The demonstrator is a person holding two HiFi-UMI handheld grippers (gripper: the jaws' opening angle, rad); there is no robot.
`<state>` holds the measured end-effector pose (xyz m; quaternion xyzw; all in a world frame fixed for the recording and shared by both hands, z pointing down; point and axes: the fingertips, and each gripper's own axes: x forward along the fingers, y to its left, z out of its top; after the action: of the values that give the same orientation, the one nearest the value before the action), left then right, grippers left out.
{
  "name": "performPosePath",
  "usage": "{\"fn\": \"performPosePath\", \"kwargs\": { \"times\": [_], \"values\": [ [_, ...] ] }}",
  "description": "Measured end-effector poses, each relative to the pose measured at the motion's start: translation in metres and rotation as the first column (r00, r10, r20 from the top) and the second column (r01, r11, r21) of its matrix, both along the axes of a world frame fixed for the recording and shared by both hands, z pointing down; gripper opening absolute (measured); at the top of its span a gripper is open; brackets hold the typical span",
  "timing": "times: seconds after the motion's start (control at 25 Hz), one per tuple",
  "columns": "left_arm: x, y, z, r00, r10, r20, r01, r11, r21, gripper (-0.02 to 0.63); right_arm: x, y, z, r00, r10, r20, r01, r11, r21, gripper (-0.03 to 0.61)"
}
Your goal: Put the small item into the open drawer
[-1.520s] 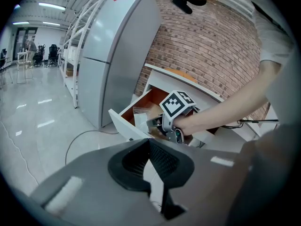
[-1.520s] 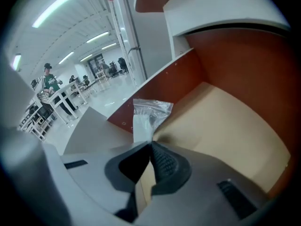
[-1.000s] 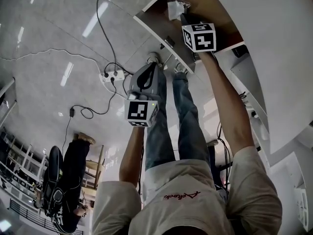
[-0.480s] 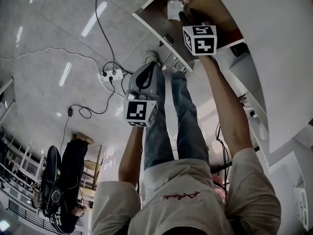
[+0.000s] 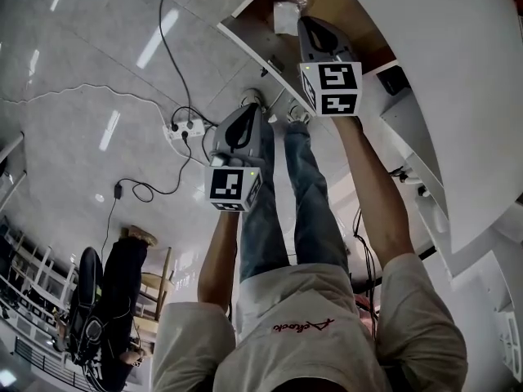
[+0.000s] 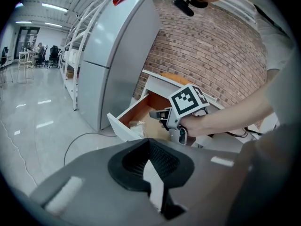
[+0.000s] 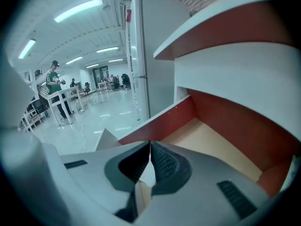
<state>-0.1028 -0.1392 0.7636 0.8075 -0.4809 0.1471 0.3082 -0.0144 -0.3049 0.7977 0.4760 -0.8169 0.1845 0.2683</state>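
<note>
The small item, a white packet [image 5: 286, 16], lies inside the open drawer [image 5: 253, 46], whose inside is reddish-brown. In the left gripper view the packet [image 6: 137, 125] rests near the drawer's white front [image 6: 118, 127]. My right gripper [image 5: 303, 23] hovers just behind the packet, apart from it. Its jaws are shut with nothing between them [image 7: 150, 145], pointing over the drawer's pale floor [image 7: 211, 142]. My left gripper [image 5: 252, 109] hangs lower over the floor, short of the drawer, also shut and empty [image 6: 150, 147]. From there I see the right gripper [image 6: 157, 113] above the drawer.
A tall grey refrigerator [image 6: 117, 55] stands left of the drawer against a brick wall [image 6: 216, 46]. A white countertop [image 5: 458, 72] overhangs the drawer. A power strip [image 5: 186, 125] with cables lies on the glossy floor. A person [image 7: 53, 86] stands far off.
My right gripper has drawn back from the packet toward my body; the packet stays in the drawer. The left gripper has barely moved.
</note>
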Motion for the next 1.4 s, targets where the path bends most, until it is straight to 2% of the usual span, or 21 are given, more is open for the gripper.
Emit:
{"fn": "performPosePath", "kwargs": {
  "times": [0.28, 0.56, 0.92, 1.4],
  "values": [
    [0.005, 0.003, -0.018, 1.0, 0.007, -0.001, -0.006, 1.0, 0.027, 0.008, 0.006, 0.029, -0.031, 1.0, -0.011, 0.016, 0.011, 0.998, 0.054, 0.012],
    [0.011, -0.001, -0.047, 1.0, 0.013, -0.002, -0.013, 0.998, 0.068, 0.008, 0.017, 0.049, -0.074, 0.998, 0.02, 0.058, -0.026, 0.994, 0.102, 0.012],
    [0.02, -0.025, -0.115, 1.0, 0.026, -0.004, -0.025, 0.986, 0.165, 0.008, 0.027, 0.056, -0.165, 0.995, 0.037, 0.097, -0.057, 0.974, 0.219, 0.012],
    [0.016, -0.044, -0.208, 1.0, 0.004, 0.009, -0.007, 0.964, 0.265, 0.008, 0.049, 0.071, -0.255, 0.993, 0.041, 0.115, -0.072, 0.957, 0.28, 0.012]
  ]
}}
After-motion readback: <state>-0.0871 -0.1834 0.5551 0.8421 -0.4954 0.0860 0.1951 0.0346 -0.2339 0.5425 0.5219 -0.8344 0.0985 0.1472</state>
